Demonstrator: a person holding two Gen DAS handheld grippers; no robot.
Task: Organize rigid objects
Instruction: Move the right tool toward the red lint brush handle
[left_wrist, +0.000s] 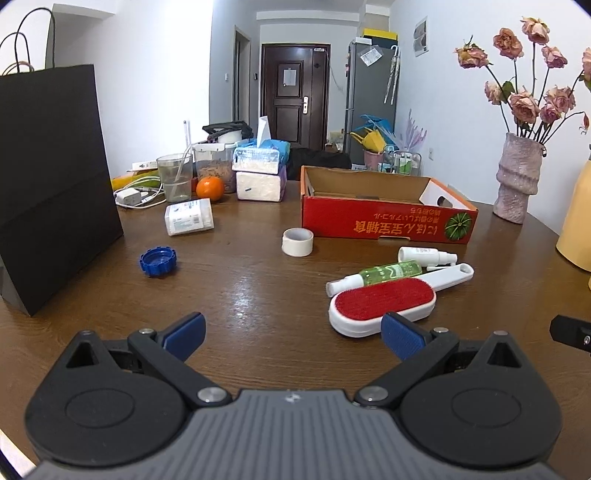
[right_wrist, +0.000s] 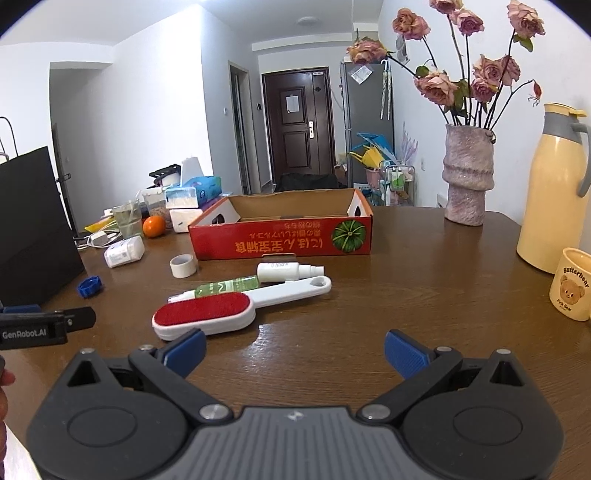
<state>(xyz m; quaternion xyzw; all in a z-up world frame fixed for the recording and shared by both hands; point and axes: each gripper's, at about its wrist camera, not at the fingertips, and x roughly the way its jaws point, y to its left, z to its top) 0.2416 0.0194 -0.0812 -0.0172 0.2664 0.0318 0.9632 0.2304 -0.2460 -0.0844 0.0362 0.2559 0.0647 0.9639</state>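
Note:
A red-and-white lint brush (left_wrist: 384, 302) (right_wrist: 221, 310) lies on the brown table (left_wrist: 258, 280) (right_wrist: 424, 288). Behind it lie a green spray bottle (left_wrist: 388, 272) (right_wrist: 225, 286) and a white spray bottle (left_wrist: 424, 255) (right_wrist: 284, 270). A white tape roll (left_wrist: 297, 242) (right_wrist: 183, 265) and a blue cap (left_wrist: 158, 261) (right_wrist: 89, 287) lie to the left. An open red cardboard box (left_wrist: 384, 221) (right_wrist: 284, 240) stands behind them. My left gripper (left_wrist: 293, 332) is open and empty, with the brush head by its right finger. My right gripper (right_wrist: 293, 352) is open and empty, just right of the brush head.
A black paper bag (left_wrist: 51, 177) (right_wrist: 33, 229) stands at the left. Behind are a white packet (left_wrist: 189, 220), an orange (left_wrist: 209, 188), a glass, tissue packs and a charger. At the right stand a pink vase (left_wrist: 517, 177) (right_wrist: 467, 177), a yellow thermos (right_wrist: 550, 184) and a mug (right_wrist: 570, 290).

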